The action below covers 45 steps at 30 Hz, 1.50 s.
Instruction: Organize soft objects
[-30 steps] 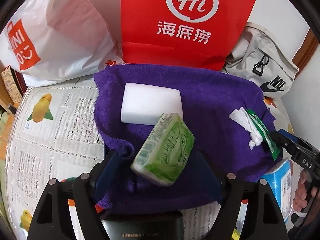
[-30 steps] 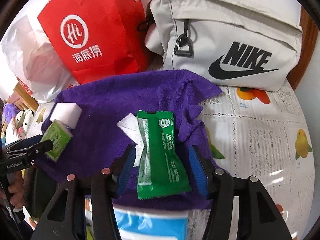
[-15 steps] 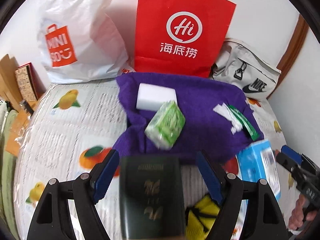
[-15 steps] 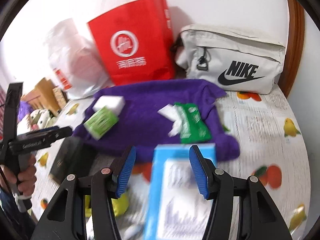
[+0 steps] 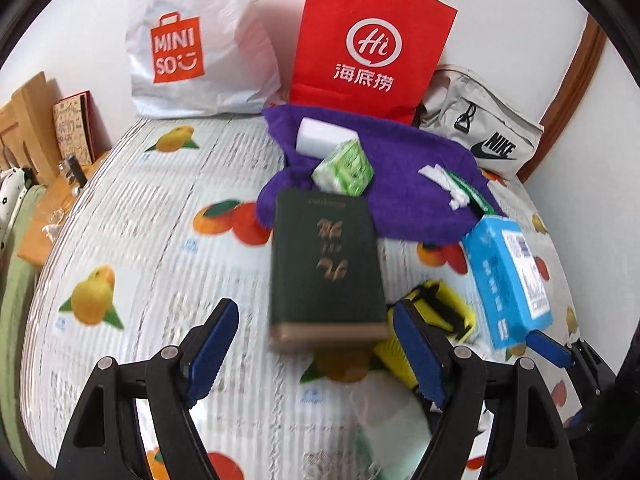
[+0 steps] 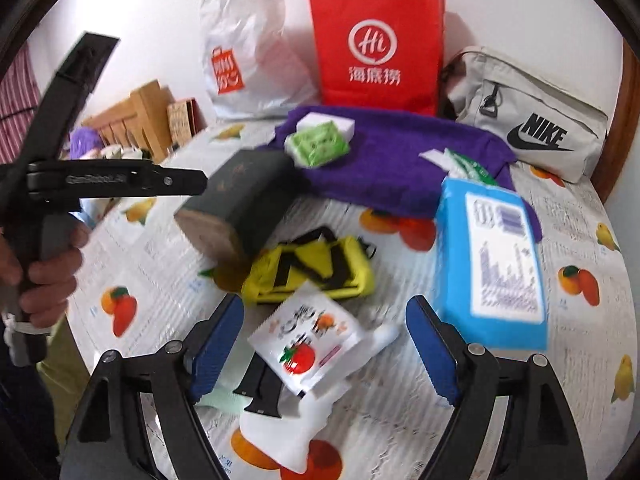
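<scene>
A purple towel [image 5: 404, 184] [image 6: 400, 152] lies at the back of the table. On it lie a white sponge block [image 5: 324, 138], a green tissue pack [image 5: 344, 168] [image 6: 318, 144] and a green sachet with white tissue [image 5: 456, 188] [image 6: 464, 164]. My left gripper [image 5: 312, 344] is open and empty, pulled back before a dark green book [image 5: 324, 264]. My right gripper [image 6: 324, 344] is open and empty above a white snack packet [image 6: 308, 344]. A blue tissue pack [image 5: 508, 280] [image 6: 492, 260] and a yellow-black cloth item [image 5: 436, 320] [image 6: 316, 268] lie in front of the towel.
A red paper bag [image 5: 368, 40], a white Miniso bag [image 5: 200, 40] and a grey Nike pouch [image 5: 480, 128] stand against the back wall. The fruit-print tablecloth [image 5: 140, 240] covers the table. Wooden items [image 5: 36, 120] sit at the far left.
Both grippers have pulled back and up from the purple towel. The green tissue pack and the green sachet stay on the towel. The book, blue pack and snack packet have come into view.
</scene>
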Motion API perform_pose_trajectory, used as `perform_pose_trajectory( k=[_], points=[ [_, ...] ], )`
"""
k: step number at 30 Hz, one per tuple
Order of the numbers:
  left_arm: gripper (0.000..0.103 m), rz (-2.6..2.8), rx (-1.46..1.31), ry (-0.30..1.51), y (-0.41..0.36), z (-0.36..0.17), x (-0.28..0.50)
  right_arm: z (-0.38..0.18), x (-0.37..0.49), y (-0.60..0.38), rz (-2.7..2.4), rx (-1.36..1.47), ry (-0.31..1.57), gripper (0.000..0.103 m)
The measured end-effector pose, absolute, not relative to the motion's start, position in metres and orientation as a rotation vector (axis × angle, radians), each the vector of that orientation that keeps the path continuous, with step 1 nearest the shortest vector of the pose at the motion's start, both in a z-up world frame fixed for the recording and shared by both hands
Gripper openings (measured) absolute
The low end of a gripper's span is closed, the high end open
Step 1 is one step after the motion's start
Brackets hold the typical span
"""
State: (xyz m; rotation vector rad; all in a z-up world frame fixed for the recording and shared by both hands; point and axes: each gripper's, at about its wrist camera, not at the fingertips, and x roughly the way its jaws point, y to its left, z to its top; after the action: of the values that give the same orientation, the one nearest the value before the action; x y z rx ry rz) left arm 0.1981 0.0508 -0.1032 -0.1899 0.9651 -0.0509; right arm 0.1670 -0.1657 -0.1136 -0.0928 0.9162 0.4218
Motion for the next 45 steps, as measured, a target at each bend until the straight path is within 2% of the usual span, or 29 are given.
perform_pose_trajectory(
  k=[10, 15, 17, 18, 19, 22, 34, 42, 45],
  points=[
    [0.078, -0.067, -0.230, 0.988, 0.069, -0.130, 0.174, -0.156, 0.167, -0.135, 0.368, -0.194, 1.004, 0.083],
    [0.078, -0.067, -0.249, 0.999, 0.077, -0.139, 0.169, -0.159, 0.162, -0.123, 0.352, -0.261, 0.962, 0.083],
    [0.078, -0.067, -0.257, 1.004, 0.079, -0.142, 0.168, -0.161, 0.161, -0.121, 0.345, -0.286, 0.952, 0.079],
    [0.078, -0.067, -0.259, 1.007, 0.079, -0.143, 0.167, -0.161, 0.160, -0.121, 0.345, -0.288, 0.949, 0.073],
    [0.078, -0.066, -0.260, 1.009, 0.079, -0.144, 0.166, -0.161, 0.160, -0.121, 0.347, -0.284, 0.948, 0.066],
    [0.078, -0.065, -0.262, 1.013, 0.080, -0.147, 0.163, -0.160, 0.158, -0.125, 0.361, -0.260, 0.949, 0.065],
    [0.078, -0.078, -0.243, 1.015, 0.065, -0.147, 0.142, -0.123, 0.138, -0.152, 0.381, -0.155, 0.841, 0.065],
    [0.078, -0.183, -0.210, 1.005, 0.023, -0.143, 0.134, -0.108, 0.109, -0.193, 0.330, -0.114, 0.802, 0.065],
    [0.074, -0.234, -0.194, 0.988, 0.003, -0.142, 0.132, -0.111, 0.100, -0.212, 0.299, -0.086, 0.804, 0.065]
  ],
)
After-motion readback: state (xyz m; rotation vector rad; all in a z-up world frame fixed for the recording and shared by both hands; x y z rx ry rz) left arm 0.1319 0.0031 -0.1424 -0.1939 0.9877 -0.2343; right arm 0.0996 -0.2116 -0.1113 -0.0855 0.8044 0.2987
